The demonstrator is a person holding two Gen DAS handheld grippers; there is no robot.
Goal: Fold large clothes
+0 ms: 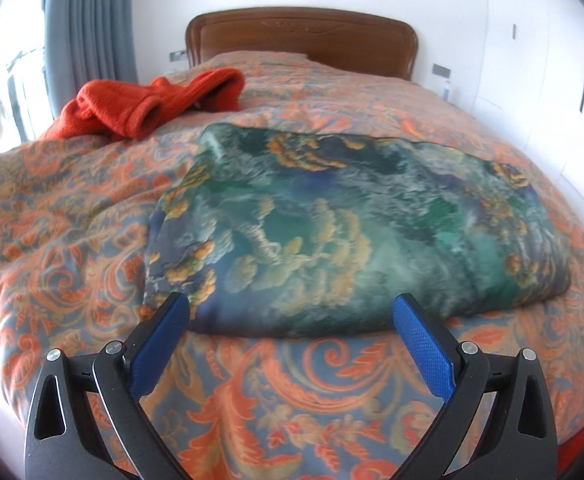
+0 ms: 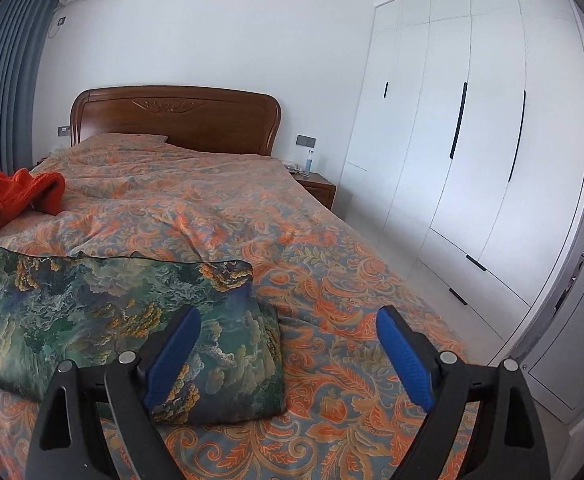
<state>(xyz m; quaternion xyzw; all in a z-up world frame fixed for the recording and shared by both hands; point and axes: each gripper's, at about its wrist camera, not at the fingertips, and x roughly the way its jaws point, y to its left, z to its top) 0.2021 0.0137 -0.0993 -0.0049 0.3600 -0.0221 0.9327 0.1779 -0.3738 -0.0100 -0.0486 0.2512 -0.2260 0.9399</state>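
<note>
A green and blue patterned garment (image 1: 352, 232) lies folded in a thick rectangle on the bed; it also shows in the right wrist view (image 2: 111, 320). My left gripper (image 1: 292, 308) is open and empty, just in front of the garment's near edge. My right gripper (image 2: 287, 320) is open and empty, over the garment's right end, with its left finger in front of the fabric. A crumpled orange-red garment (image 1: 151, 104) lies further back on the left; it also shows at the left edge of the right wrist view (image 2: 11, 200).
The bed has an orange paisley cover (image 1: 51, 220) and a wooden headboard (image 2: 175, 120). A nightstand (image 2: 318, 188) stands right of the bed. White wardrobes (image 2: 472, 160) line the right wall. Grey curtains (image 1: 91, 20) hang at the left.
</note>
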